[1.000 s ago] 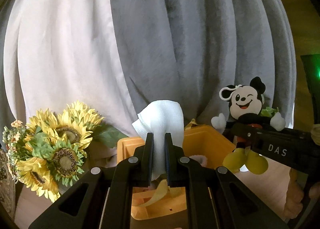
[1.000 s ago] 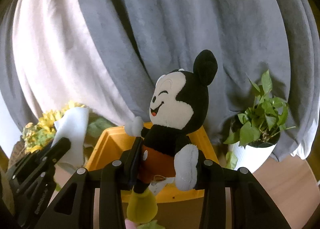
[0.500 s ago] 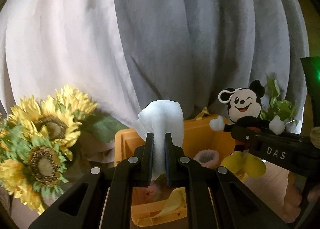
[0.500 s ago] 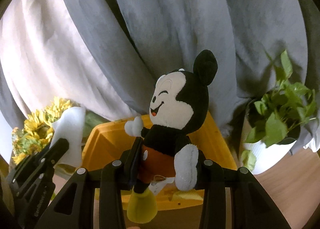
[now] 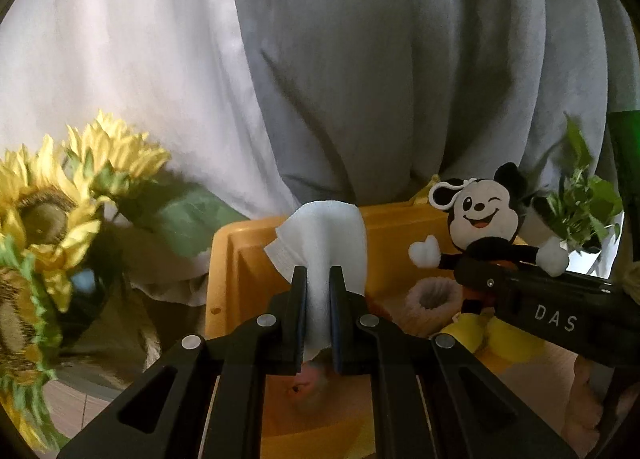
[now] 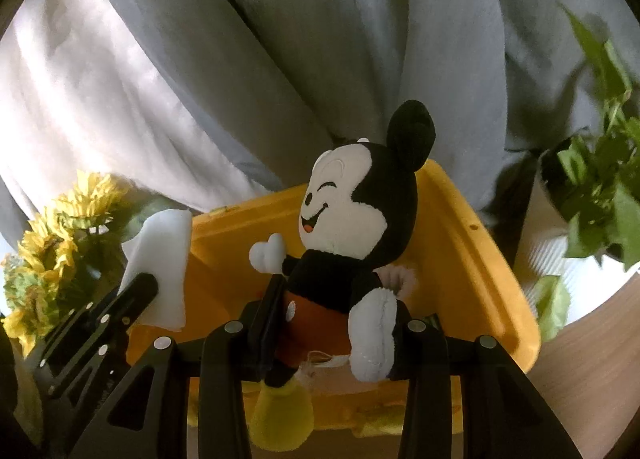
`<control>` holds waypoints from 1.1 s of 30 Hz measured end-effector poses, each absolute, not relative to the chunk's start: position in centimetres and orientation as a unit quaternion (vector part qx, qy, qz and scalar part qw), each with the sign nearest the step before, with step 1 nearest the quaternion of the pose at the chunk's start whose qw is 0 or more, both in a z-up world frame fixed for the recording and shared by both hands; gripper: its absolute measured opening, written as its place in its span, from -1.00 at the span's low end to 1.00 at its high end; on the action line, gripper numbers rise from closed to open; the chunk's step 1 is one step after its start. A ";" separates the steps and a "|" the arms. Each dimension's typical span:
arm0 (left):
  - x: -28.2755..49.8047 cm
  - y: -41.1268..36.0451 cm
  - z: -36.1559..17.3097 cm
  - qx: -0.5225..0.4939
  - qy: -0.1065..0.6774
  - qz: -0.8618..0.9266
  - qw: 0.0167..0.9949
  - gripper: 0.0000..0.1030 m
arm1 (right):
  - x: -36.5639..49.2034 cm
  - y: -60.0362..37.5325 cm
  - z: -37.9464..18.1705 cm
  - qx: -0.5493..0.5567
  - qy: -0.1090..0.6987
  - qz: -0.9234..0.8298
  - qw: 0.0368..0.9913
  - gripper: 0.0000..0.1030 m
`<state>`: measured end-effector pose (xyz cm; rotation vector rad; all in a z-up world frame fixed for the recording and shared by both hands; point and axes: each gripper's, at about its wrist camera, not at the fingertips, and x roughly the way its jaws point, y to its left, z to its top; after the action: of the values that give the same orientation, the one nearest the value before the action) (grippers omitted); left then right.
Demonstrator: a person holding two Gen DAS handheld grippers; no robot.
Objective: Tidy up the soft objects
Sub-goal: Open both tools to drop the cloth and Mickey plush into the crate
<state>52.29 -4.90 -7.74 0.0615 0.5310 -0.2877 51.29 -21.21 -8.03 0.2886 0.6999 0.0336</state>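
My left gripper [image 5: 318,279] is shut on a white folded cloth [image 5: 324,239] and holds it over the near left part of a yellow bin [image 5: 236,259]. My right gripper [image 6: 332,299] is shut on a Mickey Mouse plush [image 6: 352,219] at its red shorts, above the same bin [image 6: 472,251]. The plush [image 5: 480,219] and the right gripper's black body [image 5: 556,315] also show in the left wrist view. The cloth [image 6: 164,259] and left gripper [image 6: 136,291] show at the left of the right wrist view. A pinkish knit item [image 5: 430,299] lies inside the bin.
Artificial sunflowers [image 5: 48,219] stand left of the bin. A potted green plant in a white pot [image 6: 592,211] stands to its right. Grey and white curtains [image 5: 360,59] hang close behind. The bin rests on a wooden surface [image 6: 592,359].
Both grippers have moved forward and lower toward the bin with their loads. The bin looks larger and its inside shows more. Neither grip has changed.
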 end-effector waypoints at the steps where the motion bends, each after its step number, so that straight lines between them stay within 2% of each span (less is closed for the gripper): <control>1: 52.6 -4.9 -8.0 0.030 0.265 -0.142 0.953 -0.77 | 51.6 -21.2 -8.3 0.141 0.344 0.017 0.928 -0.21; 8: 53.6 -5.5 -9.2 0.033 0.280 -0.141 0.949 -0.74 | 53.0 -21.1 -9.5 0.131 0.370 0.021 0.919 -0.18; 11: 53.7 -5.6 -9.4 0.035 0.282 -0.139 0.949 -0.52 | 53.3 -21.3 -9.7 0.128 0.374 0.015 0.918 -0.17; 13: 53.7 -5.7 -9.4 0.037 0.283 -0.139 0.948 -0.40 | 53.4 -21.4 -9.9 0.124 0.377 0.013 0.918 0.00; 16: 53.5 -5.8 -9.2 0.038 0.283 -0.140 0.948 -0.28 | 53.2 -21.7 -9.9 0.121 0.376 0.007 0.919 0.10; 18: 53.3 -5.7 -9.1 0.036 0.282 -0.140 0.949 -0.26 | 53.1 -21.6 -9.7 0.117 0.373 0.003 0.920 0.15; 33: 49.7 -5.0 -6.4 0.026 0.250 -0.132 0.959 -0.13 | 48.9 -22.2 -6.5 0.101 0.332 -0.007 0.938 0.15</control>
<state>49.72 -5.04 -6.41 0.0533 0.5061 -0.2668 48.90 -22.15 -6.46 0.2067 0.6776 -0.0137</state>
